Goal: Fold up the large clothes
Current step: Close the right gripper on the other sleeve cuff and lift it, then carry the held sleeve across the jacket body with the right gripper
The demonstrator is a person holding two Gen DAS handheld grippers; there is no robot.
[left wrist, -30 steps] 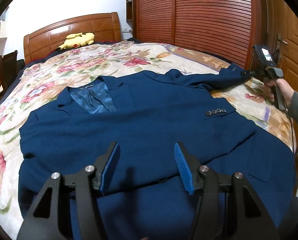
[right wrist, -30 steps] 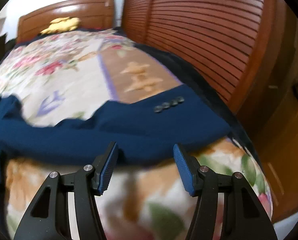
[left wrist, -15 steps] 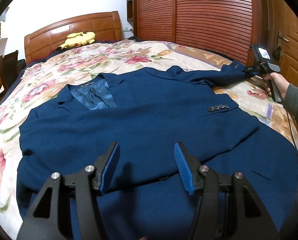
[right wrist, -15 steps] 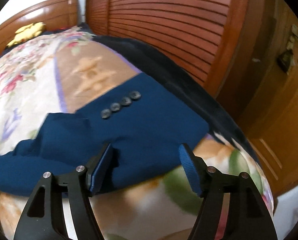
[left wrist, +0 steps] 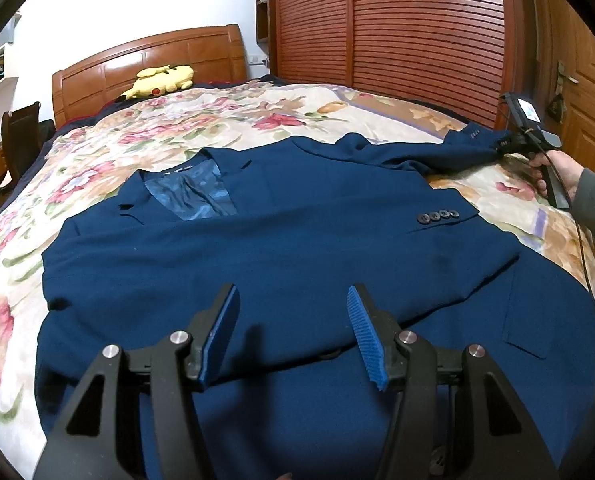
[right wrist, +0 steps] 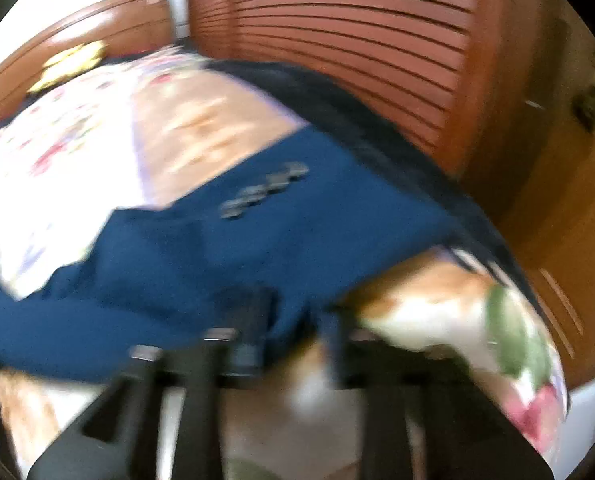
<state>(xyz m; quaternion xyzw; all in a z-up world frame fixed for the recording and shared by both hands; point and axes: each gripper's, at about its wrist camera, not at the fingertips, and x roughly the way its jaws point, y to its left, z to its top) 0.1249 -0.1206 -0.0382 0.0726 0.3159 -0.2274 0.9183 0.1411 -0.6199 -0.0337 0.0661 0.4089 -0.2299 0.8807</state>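
A navy suit jacket [left wrist: 297, 248] lies face up on the floral bedspread [left wrist: 201, 120], collar toward the headboard. One sleeve is folded across the chest, its cuff buttons [left wrist: 437, 216] at the right. My left gripper [left wrist: 293, 332] is open and empty above the jacket's lower front. The other sleeve [left wrist: 437, 152] stretches to the right, where my right gripper [left wrist: 501, 146] is shut on its cuff. The right wrist view is blurred: the sleeve cuff [right wrist: 281, 232] with buttons is pinched between my fingers [right wrist: 289, 336].
A yellow plush toy [left wrist: 159, 80] lies by the wooden headboard [left wrist: 145, 60]. A slatted wooden wardrobe [left wrist: 397, 36] stands along the bed's far side, with a door [left wrist: 577, 92] at the right. A dark chair [left wrist: 17, 136] stands at the left.
My right gripper moved onto the outstretched sleeve's cuff and closed on it. The left gripper stayed open and barely moved.
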